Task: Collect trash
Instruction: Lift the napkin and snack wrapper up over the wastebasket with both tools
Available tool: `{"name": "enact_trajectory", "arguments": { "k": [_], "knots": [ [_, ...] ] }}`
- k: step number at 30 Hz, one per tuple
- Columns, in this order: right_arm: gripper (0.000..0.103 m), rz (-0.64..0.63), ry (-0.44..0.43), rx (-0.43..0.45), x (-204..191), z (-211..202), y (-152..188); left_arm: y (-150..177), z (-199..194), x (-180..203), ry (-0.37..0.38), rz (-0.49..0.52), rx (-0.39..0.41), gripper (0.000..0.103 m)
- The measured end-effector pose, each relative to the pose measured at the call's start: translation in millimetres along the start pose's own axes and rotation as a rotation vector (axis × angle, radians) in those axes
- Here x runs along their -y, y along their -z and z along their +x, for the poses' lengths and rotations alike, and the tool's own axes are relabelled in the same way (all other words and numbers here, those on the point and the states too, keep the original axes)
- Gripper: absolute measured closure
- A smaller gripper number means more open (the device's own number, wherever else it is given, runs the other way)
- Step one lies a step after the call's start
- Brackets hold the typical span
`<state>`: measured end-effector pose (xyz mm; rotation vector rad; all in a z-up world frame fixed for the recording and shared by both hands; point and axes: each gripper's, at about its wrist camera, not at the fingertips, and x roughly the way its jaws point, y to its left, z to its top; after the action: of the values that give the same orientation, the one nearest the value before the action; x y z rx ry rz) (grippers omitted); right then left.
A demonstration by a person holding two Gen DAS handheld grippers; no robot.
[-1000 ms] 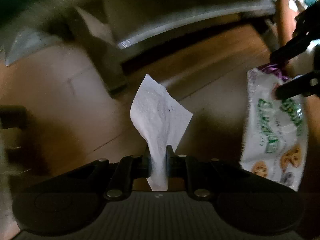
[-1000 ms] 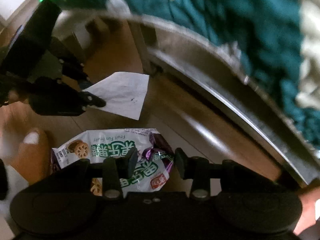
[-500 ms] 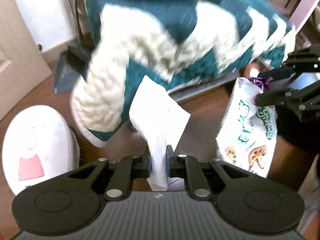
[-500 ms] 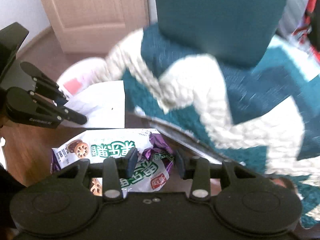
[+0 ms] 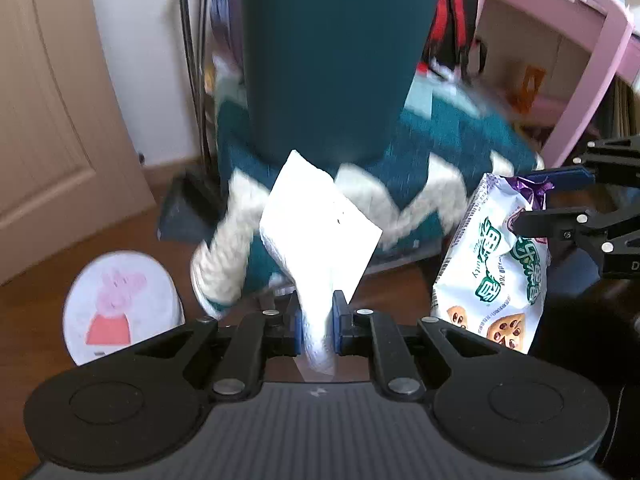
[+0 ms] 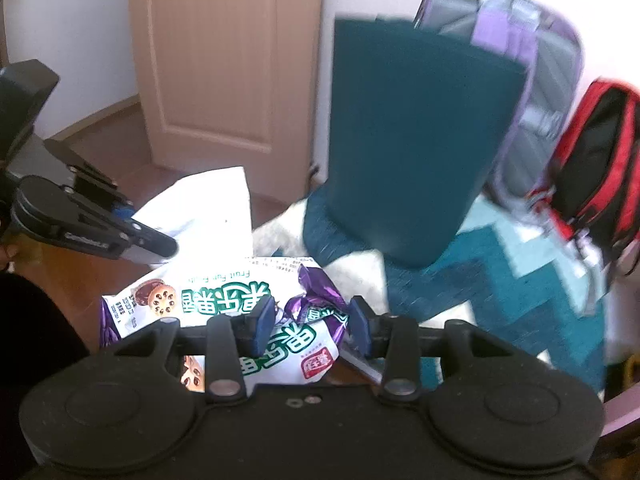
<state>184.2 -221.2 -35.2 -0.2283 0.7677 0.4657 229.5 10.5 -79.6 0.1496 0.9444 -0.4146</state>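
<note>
Ahead of both claws stands the teal chair (image 5: 332, 60), its knitted teal-and-cream blanket (image 5: 432, 200) spilling over the seat towards the wooden floor (image 5: 36, 312). We judge it plain furniture to steer around, not part of the job. Beyond the right claw, a purple backpack (image 6: 520, 40) and a red one (image 6: 592, 152) lean behind the chair, and a door (image 6: 224, 52) stands ahead and to its left.

Left of our left claw, low on the floor, sits a round white bin lid (image 5: 120, 304) printed with a pink cartoon pig. We take this as the likely home for the trash, though we cannot see an opening from here.

The snack wrapper (image 6: 224, 304), white with green lettering, cookie pictures and a purple crimped end, lies between the pads of the right claw (image 6: 308, 326). The jaws sit half apart, closed onto the crumpled end; the bulky foil keeps them from meeting. Gripped by its end, the rest of the bag hangs free out to that claw's left.

The smallest piece, a white paper tissue (image 5: 320, 240), stands up out of the left claw (image 5: 316, 326), whose jaws are nearly closed, pinching its lower fold. The thin sheet needs that tight squeeze or it would slip. Both pieces are held off the floor, one per claw, so we can carry them together.
</note>
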Motion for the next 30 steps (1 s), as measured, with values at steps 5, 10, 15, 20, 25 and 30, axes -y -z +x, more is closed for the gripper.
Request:
{"name": "enact_trajectory", "arguments": {
  "k": [5, 10, 15, 20, 25, 30],
  "knots": [
    [0.064, -0.012, 0.072, 0.086, 16.1, -35.2, -18.3, -28.6, -43.6, 17.0, -0.018, -0.004, 0.098, 0.090],
    [0.064, -0.018, 0.153, 0.174, 40.7, -69.6, -45.9, -61.4, -71.5, 37.9, -0.029, 0.003, 0.180, 0.089],
    [0.064, -0.028, 0.236, 0.245, 68.5, -101.9, -80.1, -97.7, -95.3, 58.1, -0.052, 0.033, 0.262, 0.089],
    [0.064, -0.042, 0.333, 0.287, 95.8, -115.5, -120.4, -135.6, -113.3, 68.6, -0.057, 0.036, 0.318, 0.089],
    [0.064, -0.069, 0.412, 0.314, 114.8, -115.8, -153.0, -168.5, -118.3, 71.0, -0.076, 0.033, 0.348, 0.089],
    [0.064, -0.106, 0.473, 0.336, 123.1, -106.6, -176.3, -201.2, -111.0, 66.4, -0.102, 0.027, 0.361, 0.089]
  ]
}}
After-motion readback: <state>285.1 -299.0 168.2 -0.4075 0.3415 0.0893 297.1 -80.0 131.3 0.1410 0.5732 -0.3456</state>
